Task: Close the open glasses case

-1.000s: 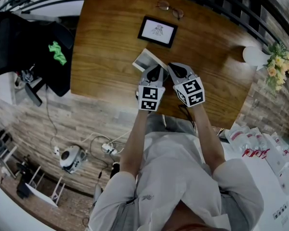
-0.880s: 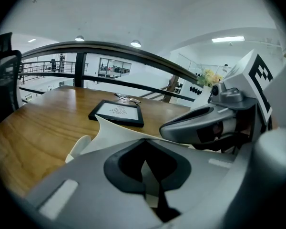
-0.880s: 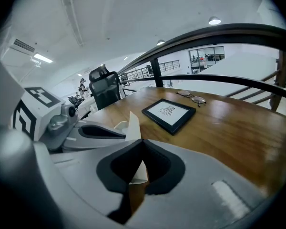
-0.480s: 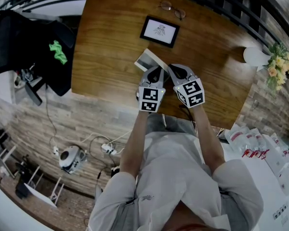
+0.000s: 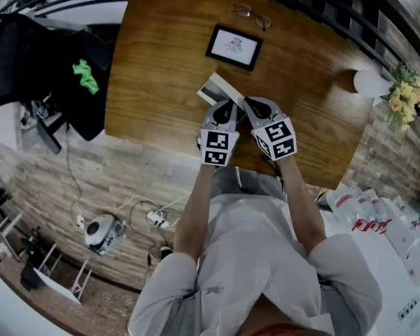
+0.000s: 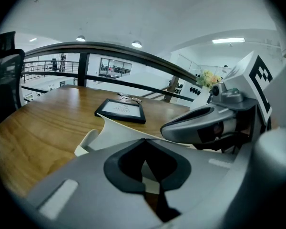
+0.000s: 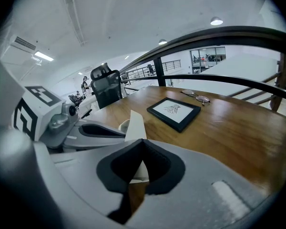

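The white glasses case [image 5: 214,87] lies open on the wooden table [image 5: 154,61], its lid standing up at a slant. Both grippers sit side by side at its near end. My left gripper [image 5: 224,108] has its jaws closed together, tips right at the case [image 6: 117,135], and white shows through the gap behind the tips. My right gripper [image 5: 247,104] is also shut, with the upright lid [image 7: 135,125] just beyond its tips. Each gripper view shows the other gripper alongside: the right gripper [image 6: 200,125] and the left gripper [image 7: 93,130]. Whether the tips touch the case is hidden.
A black-framed picture [image 5: 234,46] lies flat past the case, and a pair of glasses [image 5: 248,12] rests near the far edge. A white vase with yellow flowers [image 5: 399,89] stands at the right end. A railing runs behind the table.
Both grippers have edged slightly forward toward the case. The lid looks a little more upright and narrower in the head view.
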Demonstrator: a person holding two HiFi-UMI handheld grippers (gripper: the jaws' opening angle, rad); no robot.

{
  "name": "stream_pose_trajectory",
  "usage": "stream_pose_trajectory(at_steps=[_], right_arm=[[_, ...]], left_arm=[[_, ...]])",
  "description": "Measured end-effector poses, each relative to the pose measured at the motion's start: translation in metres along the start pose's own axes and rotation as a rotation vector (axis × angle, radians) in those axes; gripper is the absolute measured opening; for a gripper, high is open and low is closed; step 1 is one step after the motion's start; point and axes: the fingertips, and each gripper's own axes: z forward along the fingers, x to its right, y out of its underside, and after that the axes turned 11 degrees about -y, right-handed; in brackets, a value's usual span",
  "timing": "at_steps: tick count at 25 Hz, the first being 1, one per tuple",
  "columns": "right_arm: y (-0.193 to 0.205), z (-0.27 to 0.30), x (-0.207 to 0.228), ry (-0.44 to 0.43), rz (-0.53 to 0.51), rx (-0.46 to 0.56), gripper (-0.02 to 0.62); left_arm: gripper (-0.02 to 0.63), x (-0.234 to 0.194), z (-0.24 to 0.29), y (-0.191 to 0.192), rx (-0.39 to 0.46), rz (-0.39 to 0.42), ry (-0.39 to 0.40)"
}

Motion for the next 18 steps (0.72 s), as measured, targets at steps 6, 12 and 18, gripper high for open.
stream_pose_trajectory(at_steps=[6, 12, 18], right_arm=[[0.004, 0.001, -0.005, -0.003, -0.002, -0.005, 0.003], [0.007, 0.001, -0.009, -0.007, -0.008, -0.010, 0.003], [0.010, 0.001, -0.014, -0.012, -0.013, -0.015, 0.003]], left_arm=[[0.019, -0.002, -0.003, 0.005, -0.004, 0.000, -0.003], [0.020, -0.001, -0.006, 0.009, -0.005, -0.002, -0.006], [0.019, -0.003, -0.008, 0.013, -0.009, 0.000, -0.013]])
